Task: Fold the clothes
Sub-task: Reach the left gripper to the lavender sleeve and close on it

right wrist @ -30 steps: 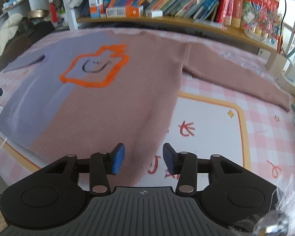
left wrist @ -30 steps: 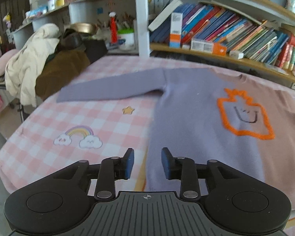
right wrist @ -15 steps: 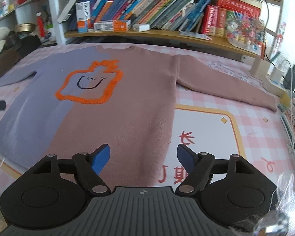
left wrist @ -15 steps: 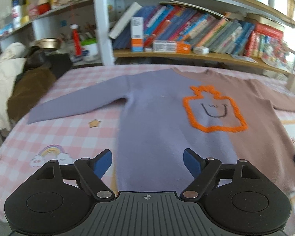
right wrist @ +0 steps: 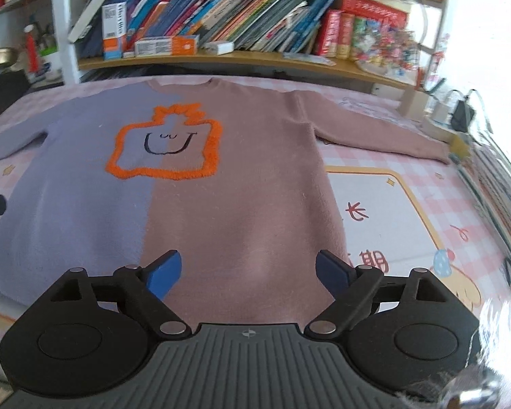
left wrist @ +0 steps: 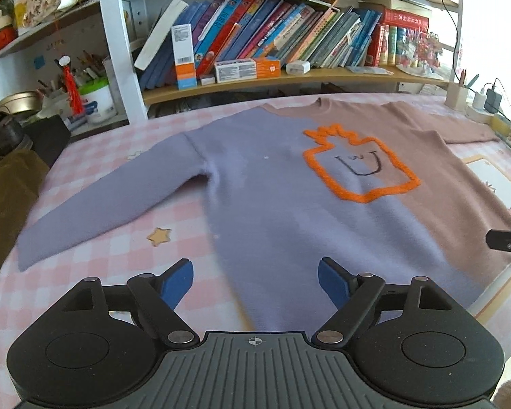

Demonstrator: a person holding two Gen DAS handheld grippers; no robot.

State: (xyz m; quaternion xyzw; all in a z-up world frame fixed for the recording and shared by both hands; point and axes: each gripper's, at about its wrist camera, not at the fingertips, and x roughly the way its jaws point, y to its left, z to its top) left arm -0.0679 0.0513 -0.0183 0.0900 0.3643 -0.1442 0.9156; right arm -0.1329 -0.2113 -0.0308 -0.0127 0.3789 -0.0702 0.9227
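With both the left gripper (left wrist: 255, 281) and the right gripper (right wrist: 247, 271) spread wide and empty just above the near hem, the sweater (right wrist: 194, 204) lies flat ahead, sleeves outstretched, so pinch apparently only the hem's top layer, symmetrically at both corners.

front: shelf (left wrist: 289, 81) blocks | left: clothes pile (left wrist: 6, 184) | sweater (right wrist: 221, 187): clear above

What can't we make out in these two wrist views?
- Sweater hem: hidden behind the left gripper in the left view, behind the right gripper in the right view.
- Book titles: too small, both views.
- Right view, lower right corner: blurred by glare.
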